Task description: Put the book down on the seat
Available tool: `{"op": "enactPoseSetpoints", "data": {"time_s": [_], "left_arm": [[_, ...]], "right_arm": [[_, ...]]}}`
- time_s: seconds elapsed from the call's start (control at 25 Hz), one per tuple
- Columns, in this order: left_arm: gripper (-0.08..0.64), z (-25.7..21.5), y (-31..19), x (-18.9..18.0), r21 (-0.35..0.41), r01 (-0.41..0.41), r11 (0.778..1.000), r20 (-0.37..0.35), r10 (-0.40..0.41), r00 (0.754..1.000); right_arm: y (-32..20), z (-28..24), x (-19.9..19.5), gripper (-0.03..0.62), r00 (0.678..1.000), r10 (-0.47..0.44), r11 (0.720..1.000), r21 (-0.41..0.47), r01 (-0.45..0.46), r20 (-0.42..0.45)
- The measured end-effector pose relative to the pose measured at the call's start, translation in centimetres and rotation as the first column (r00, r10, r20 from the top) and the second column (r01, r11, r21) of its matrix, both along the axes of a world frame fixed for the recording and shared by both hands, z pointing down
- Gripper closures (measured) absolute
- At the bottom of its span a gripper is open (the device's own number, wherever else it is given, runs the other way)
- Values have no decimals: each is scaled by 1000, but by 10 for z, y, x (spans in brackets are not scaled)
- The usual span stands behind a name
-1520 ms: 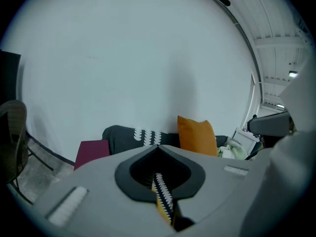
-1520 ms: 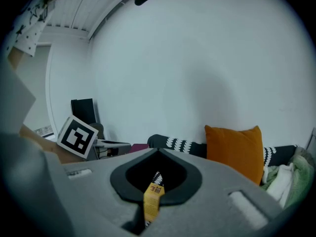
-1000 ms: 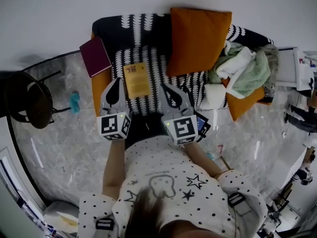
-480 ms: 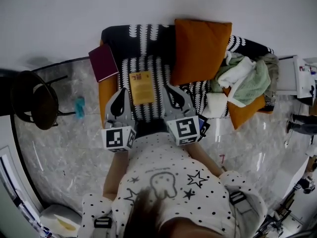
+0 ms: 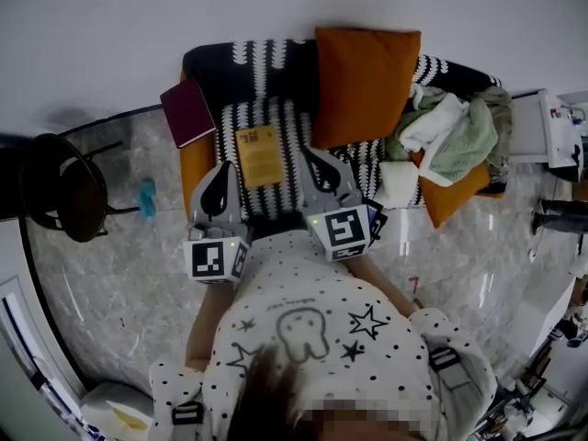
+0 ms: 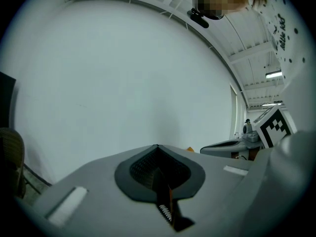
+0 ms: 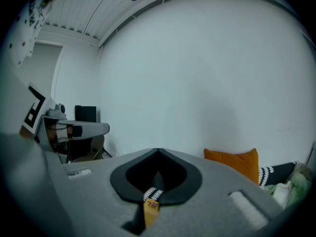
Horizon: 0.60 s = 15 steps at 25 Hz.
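A yellow book (image 5: 258,154) lies flat on the black-and-white striped seat (image 5: 285,122) of the sofa. My left gripper (image 5: 223,163) hovers just left of the book's near corner, shut and holding nothing. My right gripper (image 5: 304,152) hangs to the book's right, jaws together and empty. In the left gripper view the left gripper (image 6: 158,145) faces the white wall. In the right gripper view the right gripper (image 7: 158,149) shows the yellow book (image 7: 150,211) and the striped cover through the slit below its tips.
A maroon book (image 5: 187,113) rests on the sofa's left armrest. An orange cushion (image 5: 366,81) leans against the backrest, with a pile of clothes (image 5: 450,131) to its right. A dark round chair (image 5: 60,186) stands at the left, a white cabinet (image 5: 542,127) at the right.
Both grippers have drawn back from the sofa toward the person, the left more than the right. The yellow book stays where it lay on the seat.
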<state>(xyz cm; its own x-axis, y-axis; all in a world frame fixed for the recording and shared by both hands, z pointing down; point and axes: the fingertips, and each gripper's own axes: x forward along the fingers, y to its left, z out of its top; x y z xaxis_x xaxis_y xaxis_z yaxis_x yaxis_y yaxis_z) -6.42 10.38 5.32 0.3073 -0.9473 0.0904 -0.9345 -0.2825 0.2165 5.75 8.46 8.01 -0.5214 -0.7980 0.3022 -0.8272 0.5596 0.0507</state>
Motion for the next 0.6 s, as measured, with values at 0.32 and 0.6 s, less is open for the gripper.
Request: {"op": "enactPoseSetpoints", "data": {"time_s": [0.32, 0.6], "left_arm": [[563, -6, 7, 4, 6, -24, 1000, -15, 24, 1000], [563, -4, 20, 17, -15, -67, 998, -14, 67, 998]], "right_arm": [[13, -7, -2, 595, 1000, -17, 1000, 11, 16, 12], [29, -7, -4, 595, 999, -36, 999, 0, 36, 17]]}}
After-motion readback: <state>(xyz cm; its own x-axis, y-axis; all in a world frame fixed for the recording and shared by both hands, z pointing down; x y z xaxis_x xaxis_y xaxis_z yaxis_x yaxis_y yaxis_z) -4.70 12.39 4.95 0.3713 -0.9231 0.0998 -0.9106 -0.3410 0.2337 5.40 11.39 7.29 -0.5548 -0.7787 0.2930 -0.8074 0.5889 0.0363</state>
